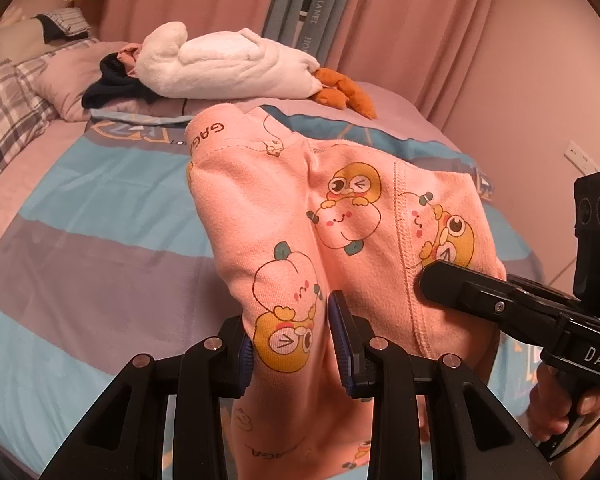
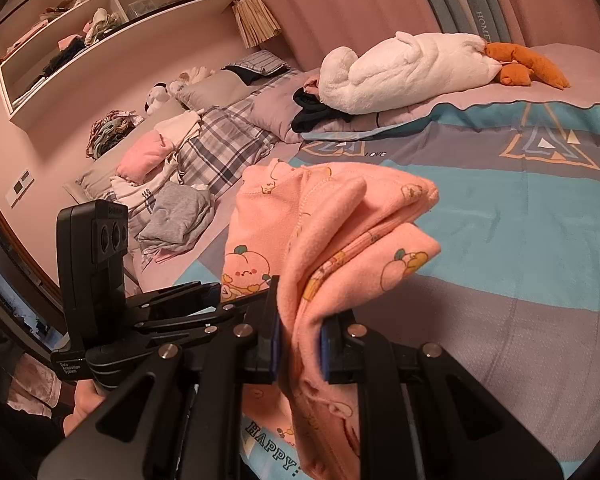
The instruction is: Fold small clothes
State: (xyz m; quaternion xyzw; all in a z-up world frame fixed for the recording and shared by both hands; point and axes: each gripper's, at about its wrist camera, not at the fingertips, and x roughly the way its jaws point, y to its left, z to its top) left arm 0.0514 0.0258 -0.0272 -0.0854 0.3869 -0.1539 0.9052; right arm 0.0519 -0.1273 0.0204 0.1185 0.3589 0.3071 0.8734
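Note:
A small pink garment (image 1: 340, 216) printed with cartoon ducks and peaches hangs bunched above the bed. My left gripper (image 1: 294, 344) is shut on its lower edge, blue pads pinching the cloth. My right gripper (image 2: 300, 344) is shut on another part of the same garment (image 2: 332, 232), which stands folded over above the jaws. In the left wrist view the right gripper (image 1: 432, 280) reaches in from the right and touches the cloth. In the right wrist view the left gripper (image 2: 220, 300) sits at the left beside the garment.
The bed (image 1: 100, 220) has a blue, grey and pink striped cover. A white plush goose (image 1: 228, 64) with orange feet and dark clothes (image 1: 116, 84) lie at the far side. Pillows and loose clothes (image 2: 176, 216) lie by the headboard under a wall shelf (image 2: 100, 20).

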